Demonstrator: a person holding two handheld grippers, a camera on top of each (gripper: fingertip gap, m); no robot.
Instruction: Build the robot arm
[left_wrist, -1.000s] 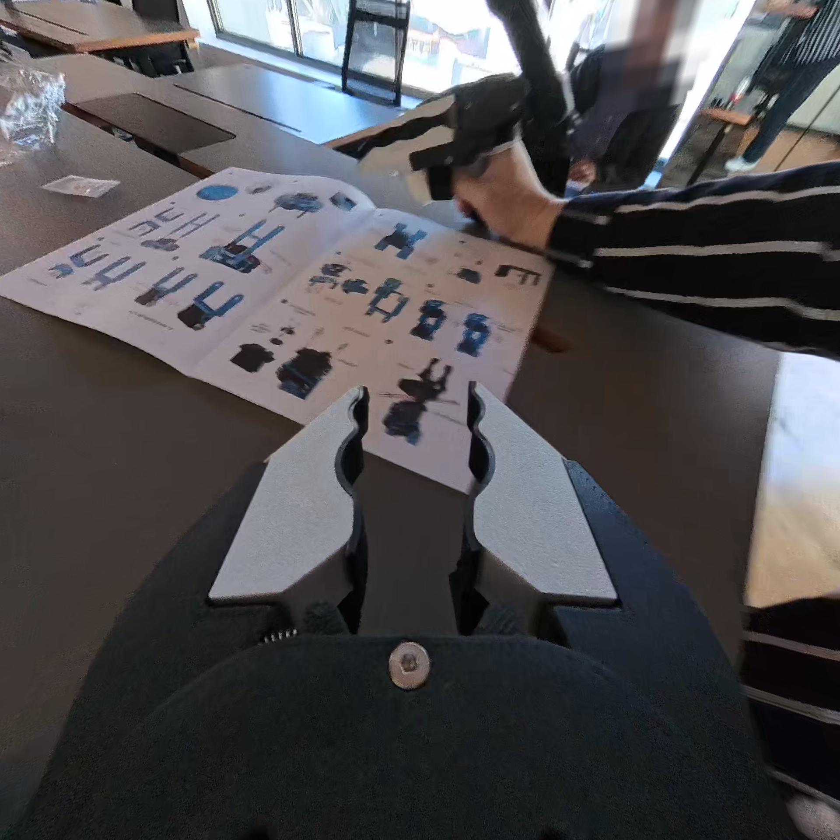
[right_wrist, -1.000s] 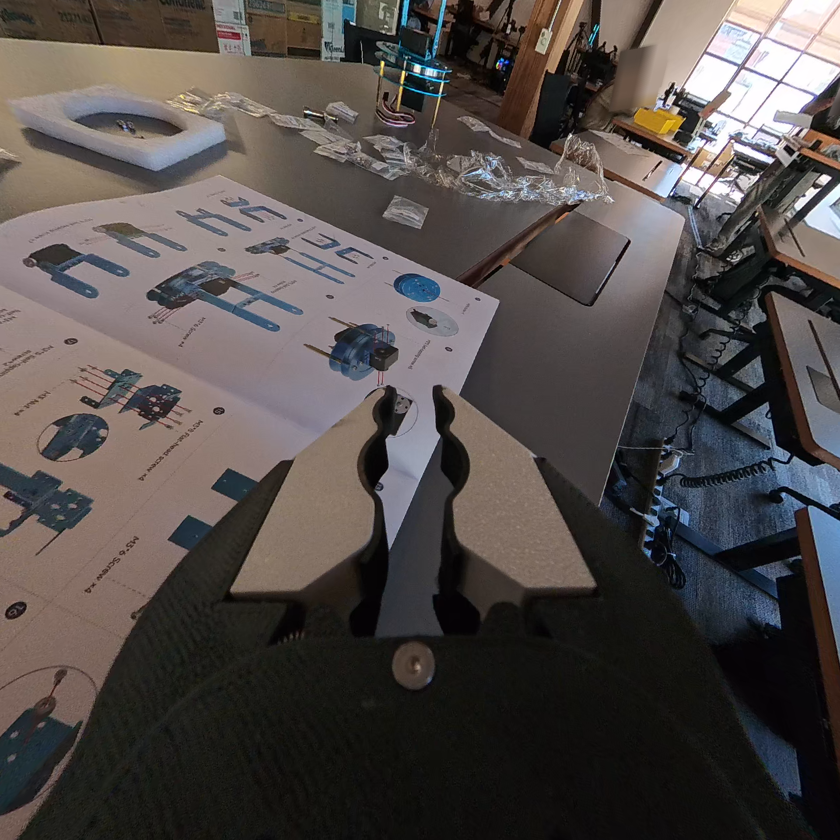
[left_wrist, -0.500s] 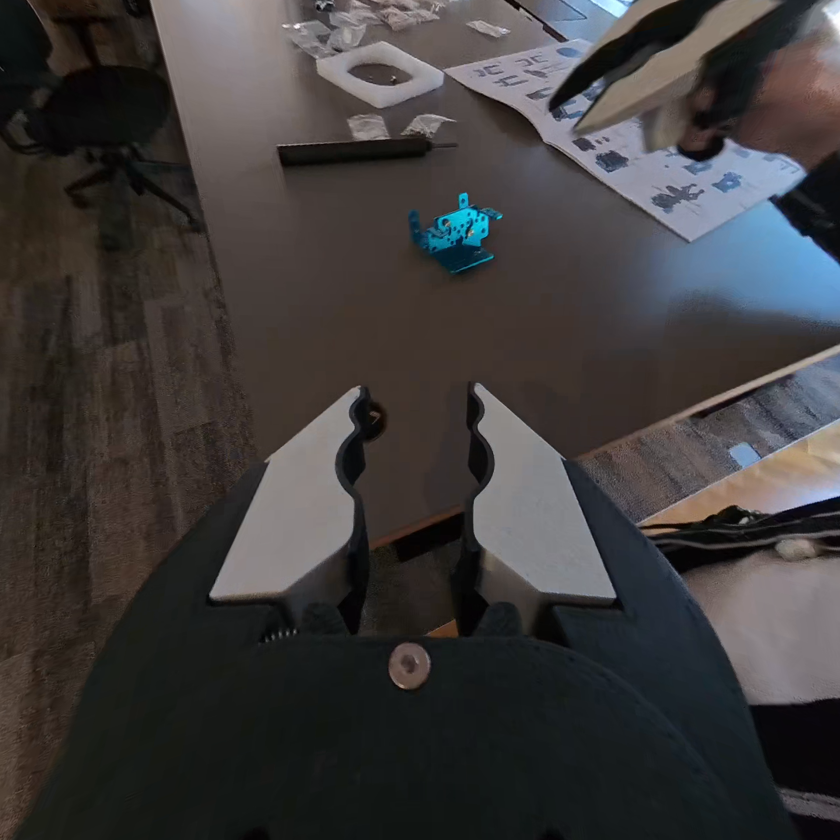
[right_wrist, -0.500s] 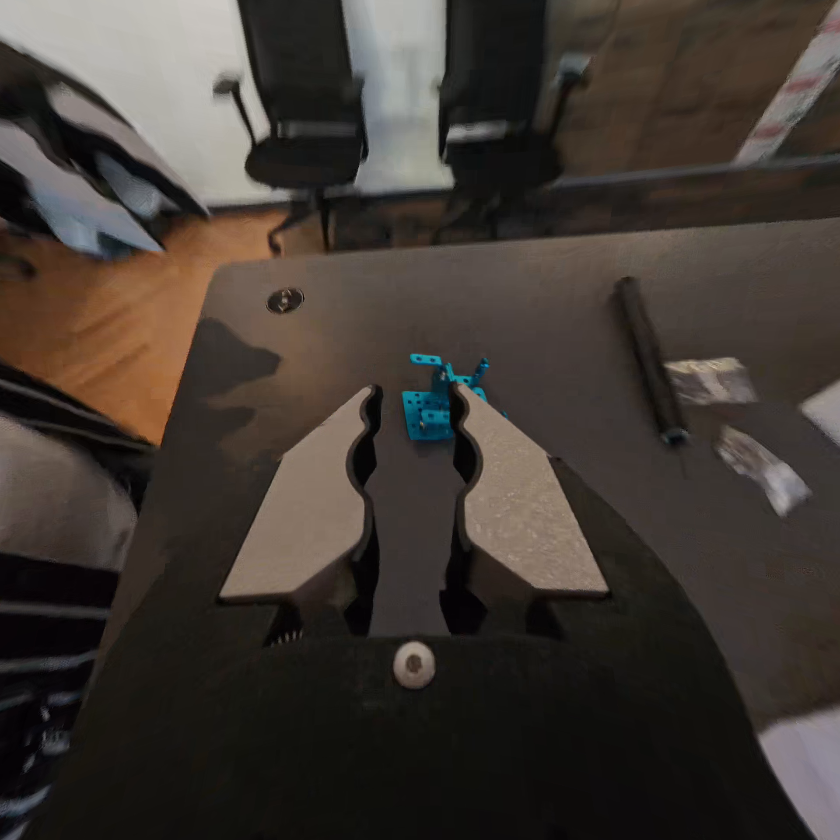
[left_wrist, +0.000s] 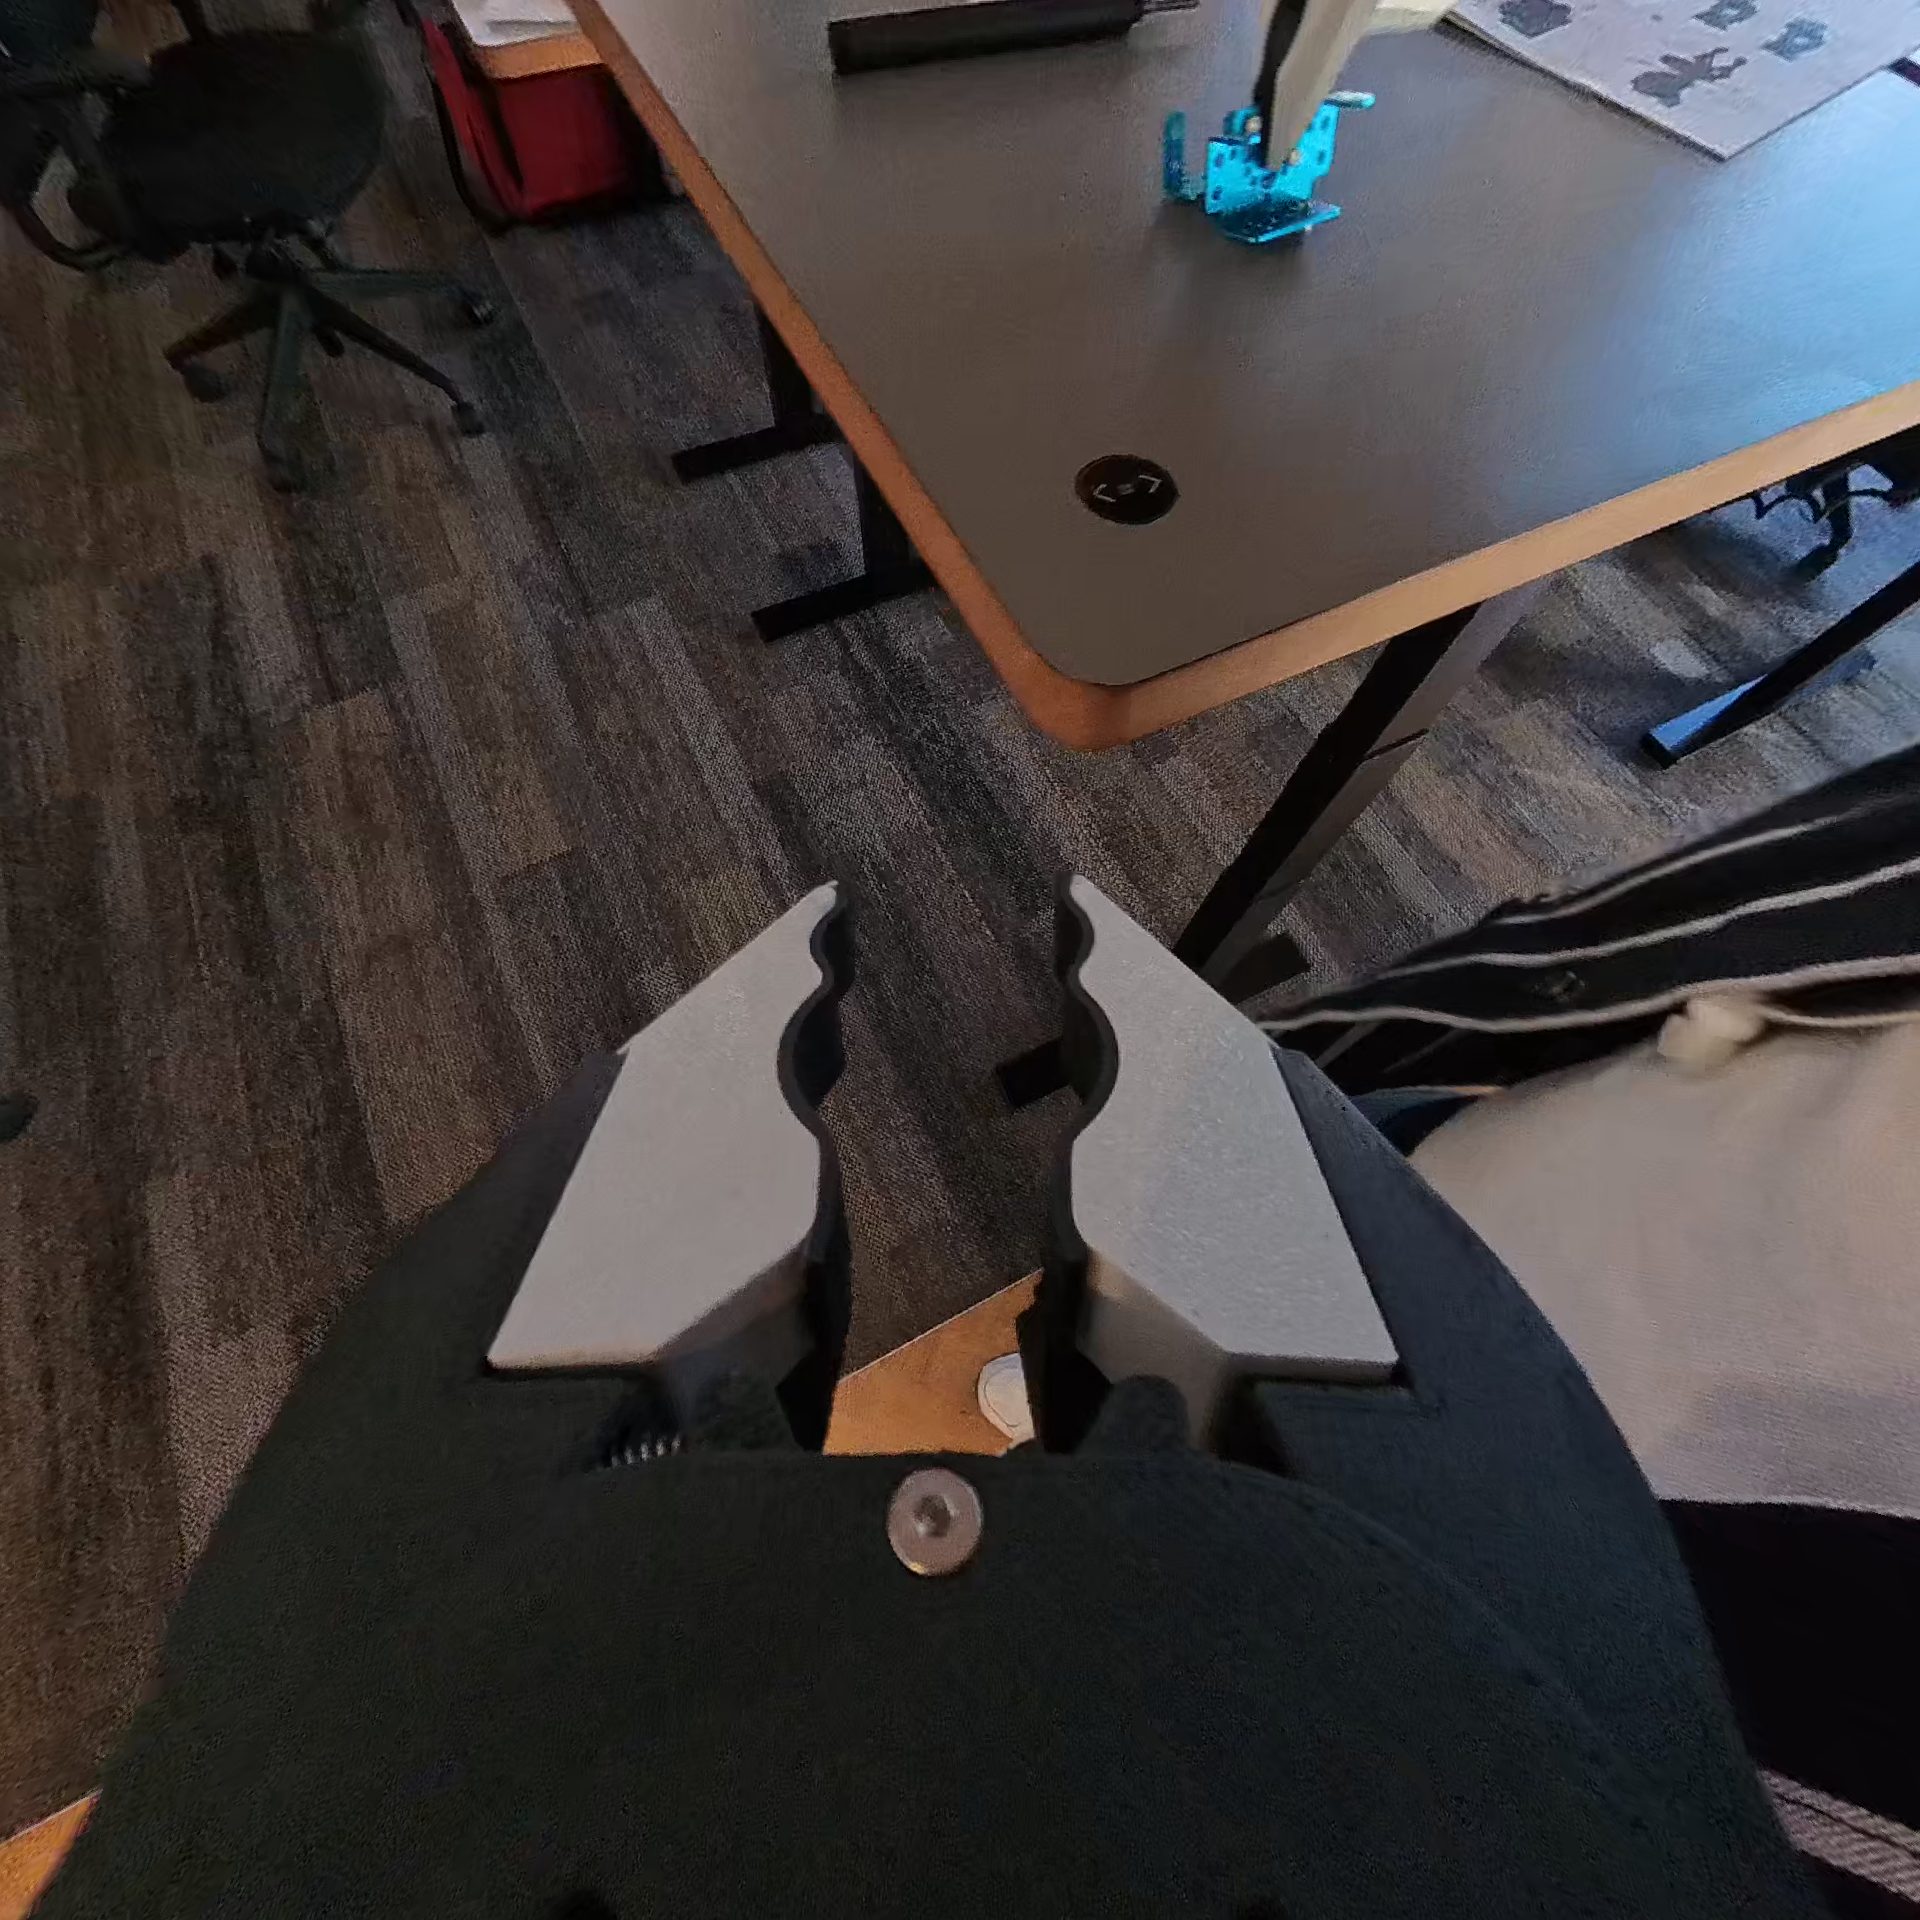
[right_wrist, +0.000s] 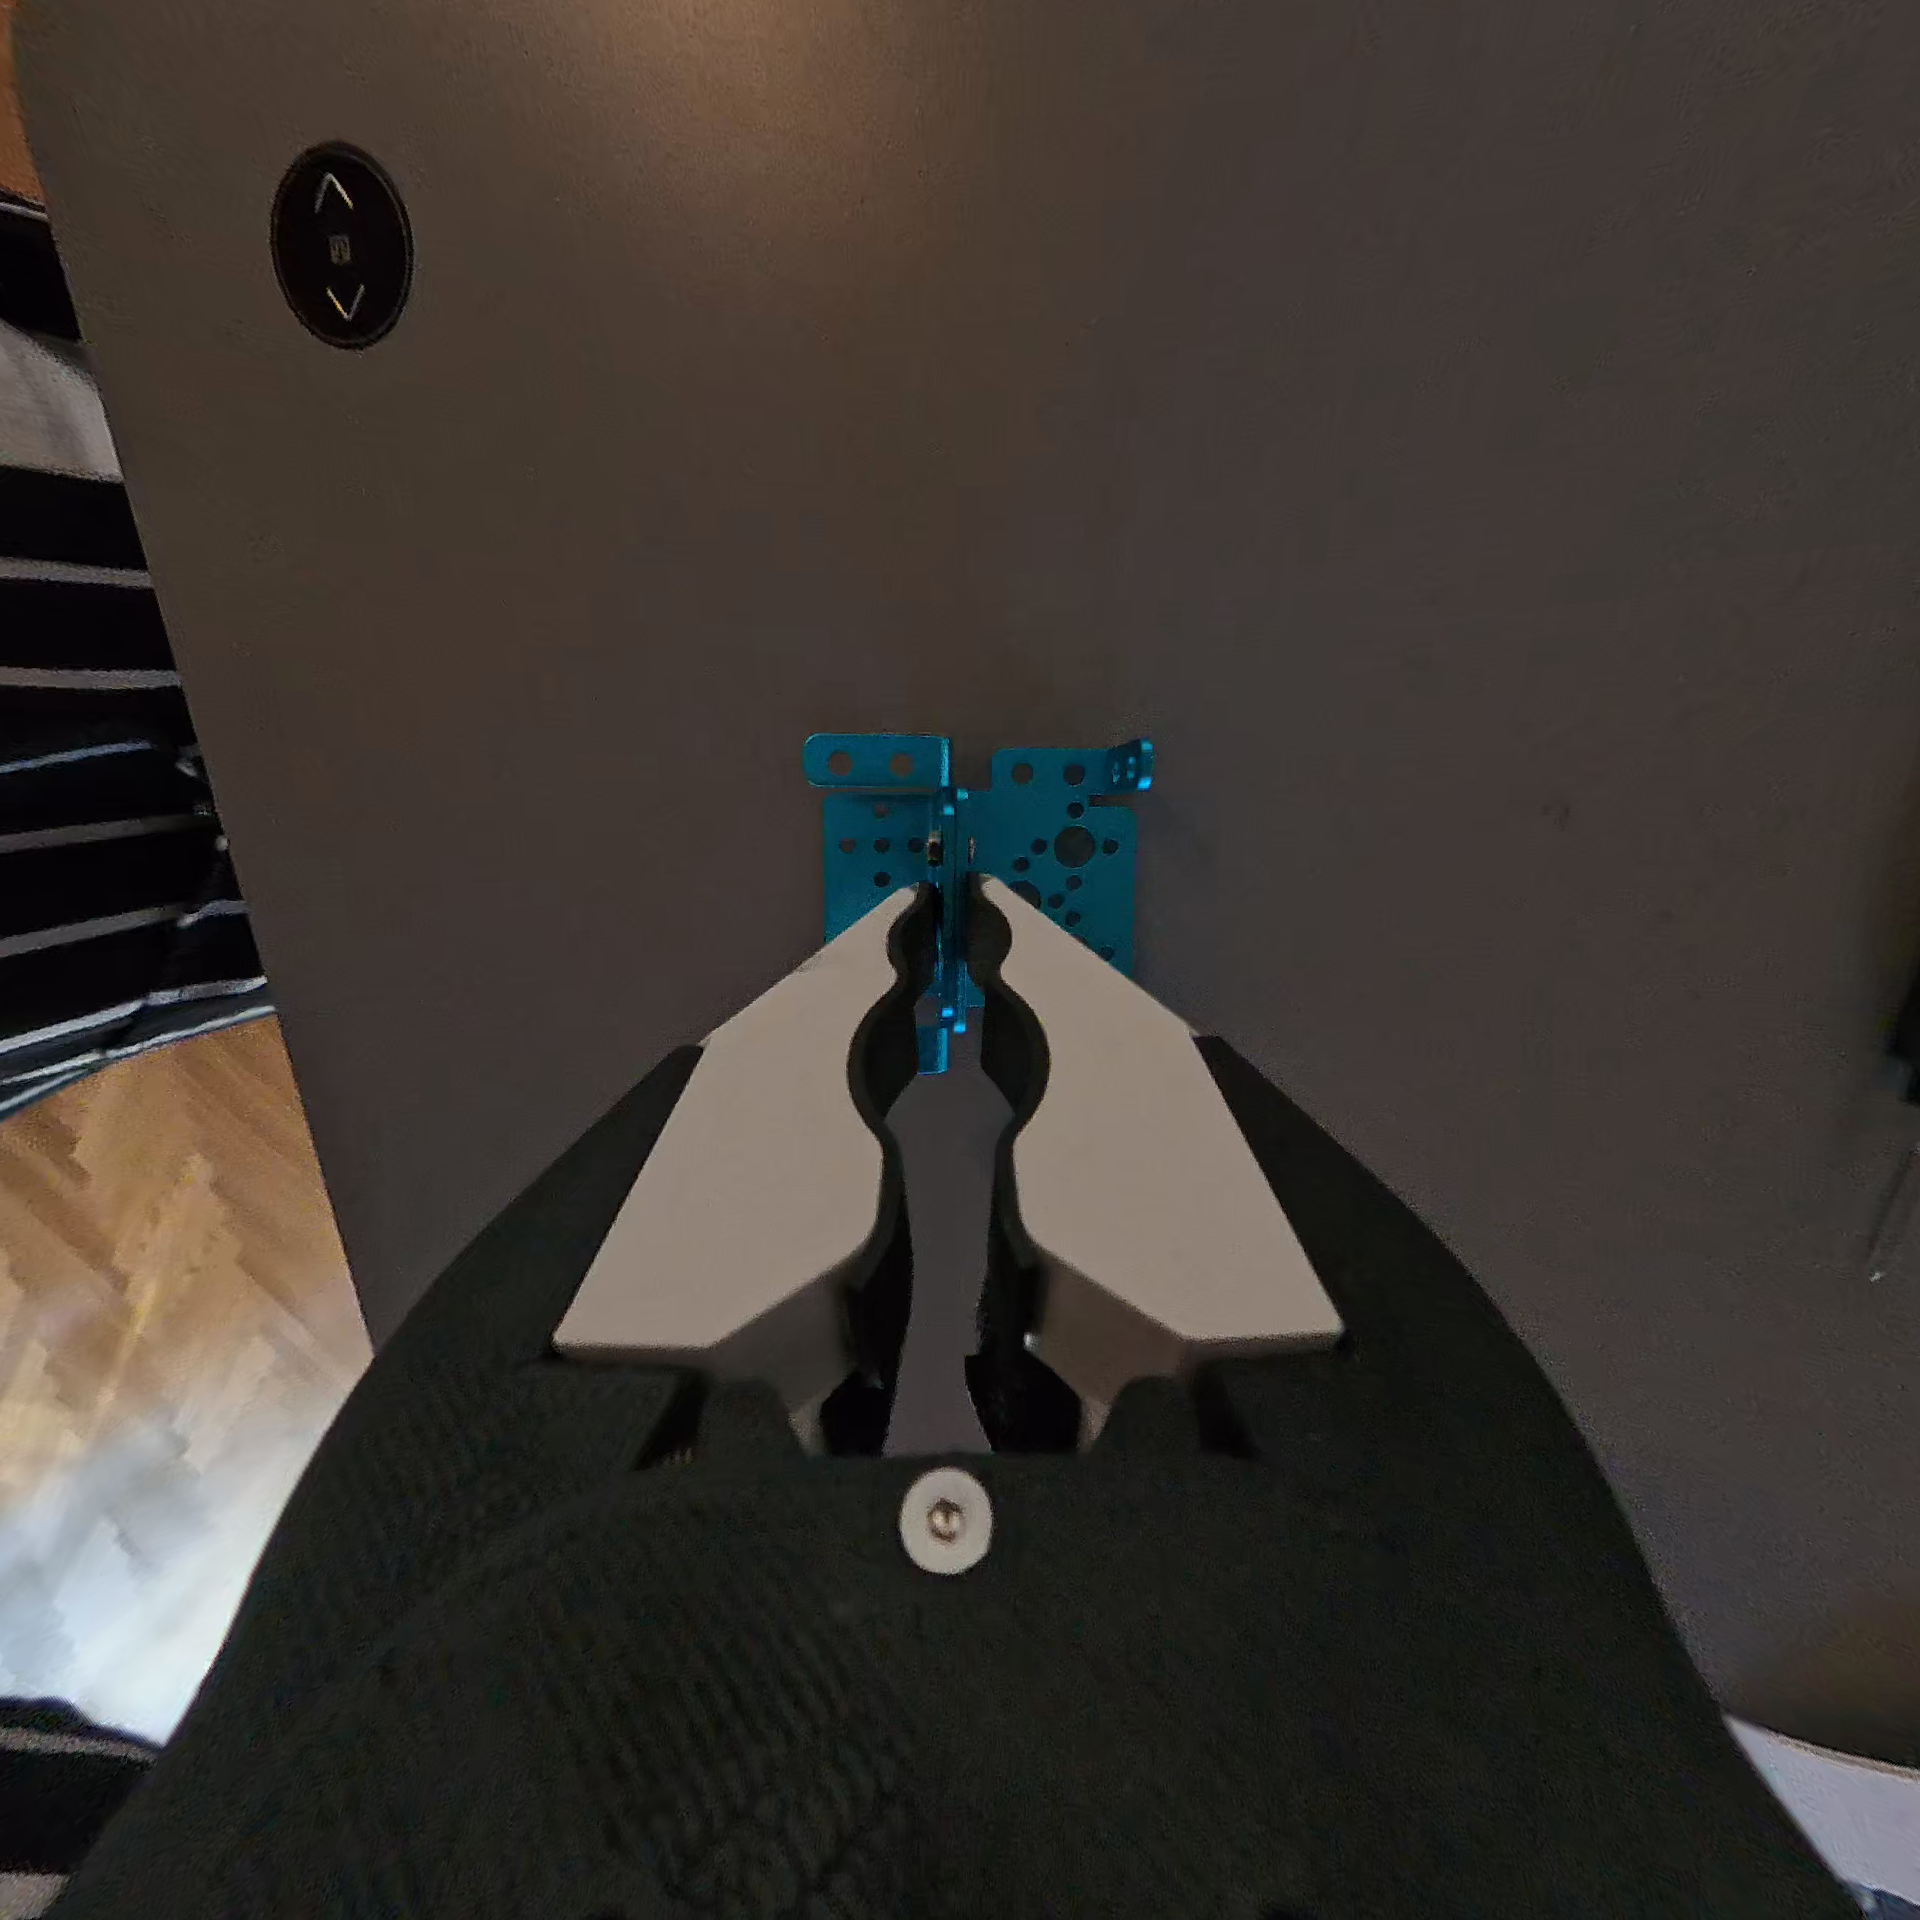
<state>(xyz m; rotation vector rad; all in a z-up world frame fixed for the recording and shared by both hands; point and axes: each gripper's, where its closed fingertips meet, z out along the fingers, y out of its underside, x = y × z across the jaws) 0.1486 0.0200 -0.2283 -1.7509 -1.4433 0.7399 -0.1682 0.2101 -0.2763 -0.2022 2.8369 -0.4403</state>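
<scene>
A blue perforated metal bracket (right_wrist: 1055, 847) stands on the dark grey table (right_wrist: 1351, 520). My right gripper (right_wrist: 948, 890) points straight down at it, its jaws closed to a narrow gap on the bracket's upright middle plate. In the left wrist view the bracket (left_wrist: 1252, 177) rests on the table (left_wrist: 1351, 395) with the right gripper's fingers (left_wrist: 1311, 52) coming down onto it from above. My left gripper (left_wrist: 948, 904) is open and empty, held over the carpet floor off the table's near corner, well short of the bracket.
A round control button (left_wrist: 1125, 488) is set in the table near its corner and also shows in the right wrist view (right_wrist: 341, 246). A black rod (left_wrist: 987, 29) and a printed sheet (left_wrist: 1704, 73) lie farther back. An office chair (left_wrist: 239, 156) stands left. A striped sleeve (left_wrist: 1662, 935) is at right. Across from one pair of fingers to the other is roughly 40 cm.
My left gripper has pulled back from the table and now hangs over the floor past its corner. My right gripper has come down onto the blue bracket and closed on its upright plate.
</scene>
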